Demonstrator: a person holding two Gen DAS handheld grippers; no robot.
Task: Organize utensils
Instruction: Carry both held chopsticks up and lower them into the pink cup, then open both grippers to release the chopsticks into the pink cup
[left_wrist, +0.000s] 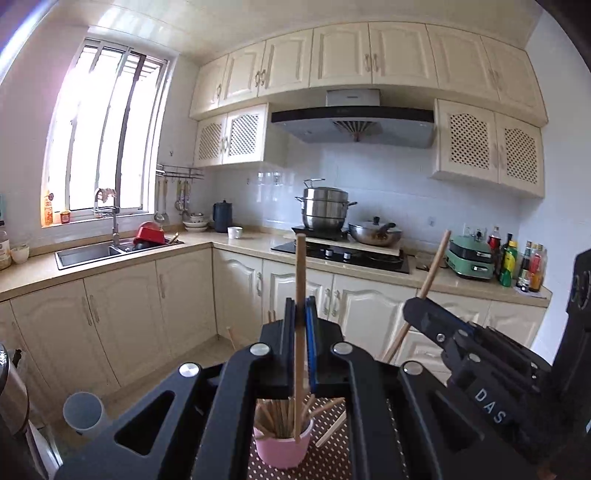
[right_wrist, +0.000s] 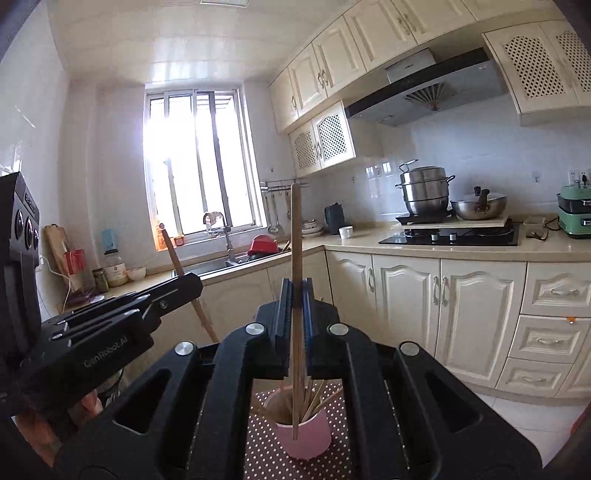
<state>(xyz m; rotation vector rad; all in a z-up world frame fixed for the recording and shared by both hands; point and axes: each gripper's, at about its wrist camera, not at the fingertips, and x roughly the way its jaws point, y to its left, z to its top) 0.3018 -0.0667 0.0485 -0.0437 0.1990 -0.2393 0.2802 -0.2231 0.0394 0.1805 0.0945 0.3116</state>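
My left gripper (left_wrist: 300, 314) is shut on a wooden chopstick (left_wrist: 300, 273) held upright, its lower end above or in the pink cup (left_wrist: 282, 446) full of chopsticks. My right gripper (right_wrist: 297, 295) is shut on another upright chopstick (right_wrist: 296, 236) over the same pink cup (right_wrist: 306, 439). In the left wrist view the right gripper (left_wrist: 417, 306) shows at the right with its chopstick (left_wrist: 436, 262). In the right wrist view the left gripper (right_wrist: 184, 284) shows at the left with its chopstick (right_wrist: 173, 254). The cup stands on a brown polka-dot cloth (right_wrist: 258, 443).
A grey cup (left_wrist: 83, 410) stands at the lower left. Loose chopsticks (left_wrist: 332, 430) lie on the cloth beside the pink cup. Behind are the counter with sink (left_wrist: 88, 253), stove with pots (left_wrist: 325, 214), a green appliance (left_wrist: 471, 258) and bottles (left_wrist: 524, 266).
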